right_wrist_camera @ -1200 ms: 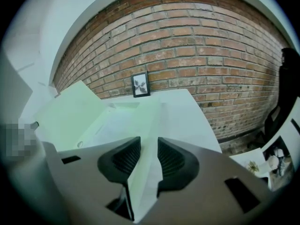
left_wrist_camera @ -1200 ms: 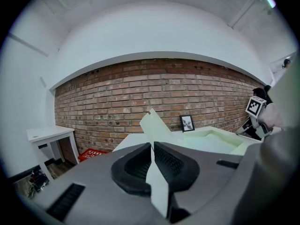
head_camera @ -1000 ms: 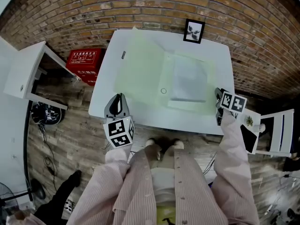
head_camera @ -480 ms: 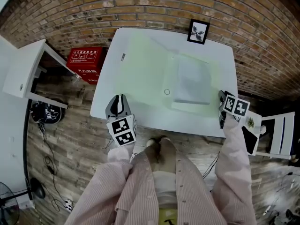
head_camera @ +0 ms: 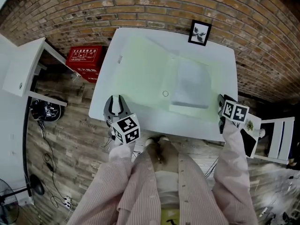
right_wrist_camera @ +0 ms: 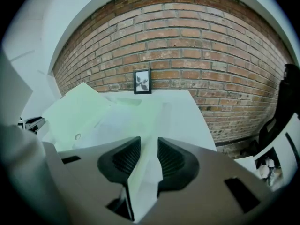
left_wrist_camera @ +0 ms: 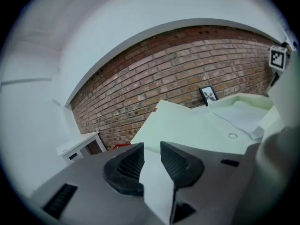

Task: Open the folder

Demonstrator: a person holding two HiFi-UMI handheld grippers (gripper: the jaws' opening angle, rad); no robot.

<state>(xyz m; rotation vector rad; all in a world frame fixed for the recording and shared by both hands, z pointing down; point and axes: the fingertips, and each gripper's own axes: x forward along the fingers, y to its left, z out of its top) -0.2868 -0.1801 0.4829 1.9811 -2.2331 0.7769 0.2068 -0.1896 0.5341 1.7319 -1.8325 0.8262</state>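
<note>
The pale green folder (head_camera: pixel 145 69) lies spread open and flat on the white table (head_camera: pixel 220 55), with white paper (head_camera: pixel 190 81) on its right half and a small ring clasp (head_camera: pixel 165 93) near the middle. My left gripper (head_camera: pixel 116 102) hovers off the table's front left corner; its jaws have just been opening and stand open with nothing between them. In the left gripper view the left gripper (left_wrist_camera: pixel 152 146) faces the folder (left_wrist_camera: pixel 197 125) from a distance. My right gripper (head_camera: pixel 219 104) sits at the table's front right edge, beside the folder's corner. The right gripper (right_wrist_camera: pixel 149 142) has its jaws apart, and only the surface below shows between them.
A framed picture (head_camera: pixel 200 33) leans on the brick wall at the table's back edge. A red box (head_camera: pixel 84 60) and a white side table (head_camera: pixel 21 71) stand to the left. A white chair (head_camera: pixel 274 137) is at the right. Cables lie on the wooden floor.
The left gripper's jaws have spread from shut to open, and its marker cube has rolled a little. The right gripper has kept its place.
</note>
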